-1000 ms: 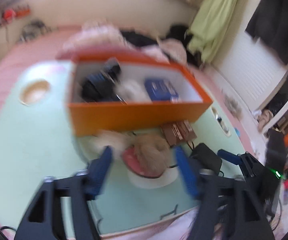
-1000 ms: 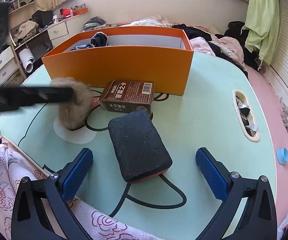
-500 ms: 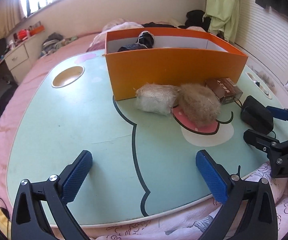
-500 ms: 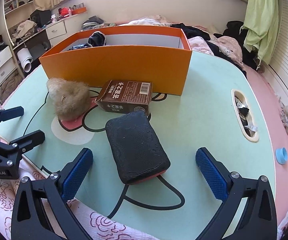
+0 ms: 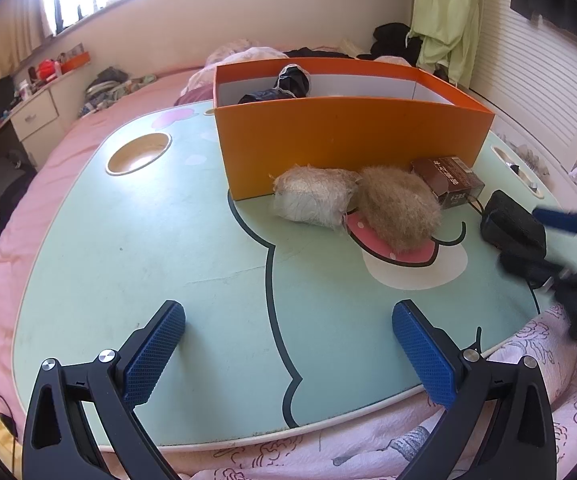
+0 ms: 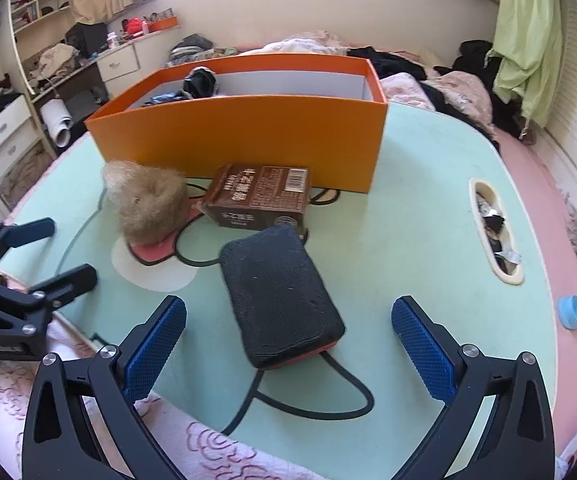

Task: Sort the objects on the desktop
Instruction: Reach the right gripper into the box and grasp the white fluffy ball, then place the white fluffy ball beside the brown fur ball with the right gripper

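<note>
Left gripper (image 5: 288, 334) jaws wide apart, nothing between them, over bare table (image 5: 128, 240). Right gripper (image 6: 288, 334) spread, empty, black case (image 6: 280, 292) lying just ahead. Two fur balls (image 5: 398, 206) and carton (image 6: 258, 198) touch the orange box (image 6: 248, 136) front

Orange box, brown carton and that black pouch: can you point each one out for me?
Orange box (image 6: 248, 136): right wrist view, middle of its front wall.
Brown carton (image 6: 264, 194): right wrist view, its printed top face.
Black pouch (image 6: 280, 292): right wrist view, middle of its top.
</note>
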The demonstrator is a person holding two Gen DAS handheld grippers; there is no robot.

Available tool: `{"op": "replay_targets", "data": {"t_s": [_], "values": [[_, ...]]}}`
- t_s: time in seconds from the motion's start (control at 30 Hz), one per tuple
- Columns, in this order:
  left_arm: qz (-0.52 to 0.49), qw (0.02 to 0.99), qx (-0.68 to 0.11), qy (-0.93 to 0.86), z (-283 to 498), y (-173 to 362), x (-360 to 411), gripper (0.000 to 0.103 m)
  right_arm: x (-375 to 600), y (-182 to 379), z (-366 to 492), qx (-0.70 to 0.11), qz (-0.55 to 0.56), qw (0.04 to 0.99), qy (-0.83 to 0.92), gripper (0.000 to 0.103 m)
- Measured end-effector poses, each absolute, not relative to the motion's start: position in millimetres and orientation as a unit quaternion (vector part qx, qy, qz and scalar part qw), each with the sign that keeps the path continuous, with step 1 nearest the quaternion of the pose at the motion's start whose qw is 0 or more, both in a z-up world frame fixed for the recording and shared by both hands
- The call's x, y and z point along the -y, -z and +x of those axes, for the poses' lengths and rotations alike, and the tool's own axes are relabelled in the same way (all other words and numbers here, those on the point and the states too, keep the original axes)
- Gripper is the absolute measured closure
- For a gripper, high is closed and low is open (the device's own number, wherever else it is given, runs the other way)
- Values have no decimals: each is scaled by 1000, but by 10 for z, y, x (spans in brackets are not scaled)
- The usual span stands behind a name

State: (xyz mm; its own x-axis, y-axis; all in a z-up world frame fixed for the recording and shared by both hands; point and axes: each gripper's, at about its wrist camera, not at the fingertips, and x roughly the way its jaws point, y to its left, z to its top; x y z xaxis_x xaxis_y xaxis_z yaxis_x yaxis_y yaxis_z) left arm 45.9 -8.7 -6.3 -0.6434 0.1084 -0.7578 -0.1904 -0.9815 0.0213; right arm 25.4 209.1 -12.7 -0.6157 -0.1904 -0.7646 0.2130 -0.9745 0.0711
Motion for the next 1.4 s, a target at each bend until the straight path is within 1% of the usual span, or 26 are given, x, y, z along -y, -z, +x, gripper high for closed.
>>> {"op": "replay_targets", "data": {"t_s": [0.1,0.13,0.23,0.3,0.33,0.4,0.43,0.57,0.6,0.63,0.67,0.7,0.8,0.9,1.03,1.13,1.23,1.3,1.33,1.4], "values": [[-414,85,-48,-905,457,70,96,0,-2132,-145,321,-5,386,116,915,2],[-415,84,-47,-905,450,68,97,0,-2123,-279,321,-4,372,120,921,6],[-414,82,-47,-905,445,64,94,0,-2028,-688,86,6,366,156,918,11],[-414,83,-47,-905,443,63,97,0,-1922,-841,-307,23,405,180,896,23],[-414,83,-48,-905,445,64,95,0,-1875,-852,-486,30,428,187,884,34],[-414,83,-48,-905,445,63,95,0,-1729,-794,-891,40,479,194,855,41],[-414,83,-47,-905,445,63,95,0,-1626,-742,-1077,34,498,194,844,43],[-413,84,-47,-906,438,62,100,0,-1308,-506,-1407,-17,532,171,830,44],[-413,84,-47,-906,435,65,104,0,-1235,-414,-1454,-27,544,171,821,53],[-413,84,-47,-906,437,64,104,0,-1176,-312,-1511,-43,559,166,811,68],[-412,84,-47,-906,436,64,103,0,-1159,-224,-1547,-53,568,153,807,76],[-412,85,-47,-906,433,67,105,0,-1151,-162,-1598,-57,573,139,806,79],[-412,84,-47,-906,430,67,103,0,-1186,-224,-1569,-45,561,150,813,81],[-413,83,-48,-906,415,73,90,0,-1386,-622,-1285,-20,502,178,846,81],[-415,82,-48,-905,387,79,70,0,-1644,-912,-796,-7,477,208,854,81],[-415,82,-48,-905,387,80,72,0,-1755,-803,-549,-2,496,221,840,81],[-415,82,-48,-905,386,78,72,0,-1838,-450,-453,21,544,225,808,81],[-415,82,-48,-905,387,80,73,0,-1802,-259,-429,14,563,211,799,78],[-414,82,-48,-905,387,79,73,0,-1755,-168,-429,5,567,209,796,78],[-414,82,-47,-905,378,78,56,0,-1717,-177,-393,7,549,212,808,77]]}}
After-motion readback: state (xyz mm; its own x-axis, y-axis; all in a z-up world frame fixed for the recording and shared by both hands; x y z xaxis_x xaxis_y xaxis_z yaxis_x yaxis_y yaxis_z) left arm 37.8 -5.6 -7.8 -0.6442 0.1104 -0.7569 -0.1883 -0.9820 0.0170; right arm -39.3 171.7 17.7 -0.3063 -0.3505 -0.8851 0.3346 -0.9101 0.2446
